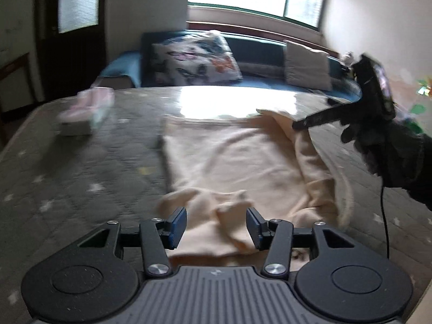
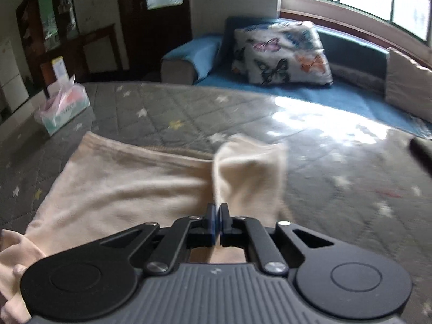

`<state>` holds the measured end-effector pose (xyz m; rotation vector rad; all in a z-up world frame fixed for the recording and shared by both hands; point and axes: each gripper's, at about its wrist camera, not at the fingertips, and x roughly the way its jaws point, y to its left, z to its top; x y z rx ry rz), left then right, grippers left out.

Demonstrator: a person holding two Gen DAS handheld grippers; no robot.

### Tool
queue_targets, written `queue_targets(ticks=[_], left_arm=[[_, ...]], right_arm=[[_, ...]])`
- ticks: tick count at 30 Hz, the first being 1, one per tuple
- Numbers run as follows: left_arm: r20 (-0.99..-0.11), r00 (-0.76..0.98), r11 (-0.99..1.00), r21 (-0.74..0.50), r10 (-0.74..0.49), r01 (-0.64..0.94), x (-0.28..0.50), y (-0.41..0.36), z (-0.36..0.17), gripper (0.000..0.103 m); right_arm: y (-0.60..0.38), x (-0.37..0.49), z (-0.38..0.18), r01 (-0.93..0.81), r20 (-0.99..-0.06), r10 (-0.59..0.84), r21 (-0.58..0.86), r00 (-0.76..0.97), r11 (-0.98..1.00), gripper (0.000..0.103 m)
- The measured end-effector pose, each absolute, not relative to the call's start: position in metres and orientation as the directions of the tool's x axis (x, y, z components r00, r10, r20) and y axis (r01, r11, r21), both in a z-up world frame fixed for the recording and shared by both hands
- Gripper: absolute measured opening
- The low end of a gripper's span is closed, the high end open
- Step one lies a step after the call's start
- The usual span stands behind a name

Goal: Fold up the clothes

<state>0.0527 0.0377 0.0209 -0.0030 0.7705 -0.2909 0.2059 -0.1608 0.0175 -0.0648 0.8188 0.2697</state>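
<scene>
A cream garment [image 1: 232, 162] lies spread on the grey quilted mattress [image 1: 81, 167]. The left gripper [image 1: 216, 226] hangs over its near edge, jaws apart, nothing between them. The right gripper [image 2: 216, 216] is clamped on a raised corner of the cloth, probably a sleeve. A tissue box [image 2: 64, 108] sits well apart.

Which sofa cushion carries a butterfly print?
The butterfly cushion leaning beside the blue armrest; the other cushion, farther right, is plain beige.
</scene>
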Motion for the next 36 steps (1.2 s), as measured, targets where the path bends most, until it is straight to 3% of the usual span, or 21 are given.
queue_targets(ticks=[7,9,12,15,19,24,30,31,34,36], left_arm=[[-0.727,0.635,0.955,-0.098,-0.260,0.279,0.084,0.007,-0.011,0.040],[-0.735,0.634,0.958,-0.077,-0.242,0.275,0.088,0.003,-0.018,0.028],[-0.734,0.635,0.958,-0.076,-0.241,0.276,0.091,0.005,-0.024,0.020],[-0.726,0.644,0.961,-0.085,-0.240,0.262,0.091,0.010,-0.022,0.004],[-0.688,0.684,0.969,-0.140,-0.242,0.201,0.082,0.032,-0.004,0.004],[-0.628,0.757,0.982,-0.159,-0.181,0.103,0.069,0.069,0.027,0.003],[-0.593,0.804,0.985,-0.163,-0.049,-0.060,0.061,0.125,0.049,0.003],[-0.592,0.806,0.982,-0.165,-0.025,-0.090,0.060,0.134,0.051,0.003],[-0.613,0.789,0.975,-0.147,0.043,-0.168,0.058,0.160,0.044,0.003],[-0.632,0.771,0.969,-0.130,0.083,-0.210,0.058,0.173,0.038,0.003]], right_arm=[[-0.236,0.130,0.054,-0.142,-0.673,0.164,0.088,0.721,0.986,0.002],[-0.260,0.099,0.055,-0.088,-0.674,0.141,0.112,0.725,0.990,0.002],[-0.287,0.057,0.047,-0.025,-0.698,0.105,0.124,0.709,0.992,0.004],[-0.300,0.027,0.032,0.005,-0.732,0.063,0.091,0.678,0.996,0.015],[-0.295,0.016,0.024,0.001,-0.733,-0.038,-0.051,0.680,0.999,0.032],[-0.270,0.034,0.035,-0.099,-0.691,0.007,-0.093,0.723,0.991,0.035],[-0.234,0.070,0.014,-0.236,-0.733,0.092,-0.095,0.674,0.967,0.032],[-0.230,0.074,0.009,-0.244,-0.736,0.088,-0.107,0.671,0.964,0.029],[-0.229,0.083,-0.003,-0.213,-0.727,0.035,-0.154,0.686,0.965,0.007],[-0.241,0.081,0.001,-0.158,-0.707,0.021,-0.129,0.707,0.979,0.003]])
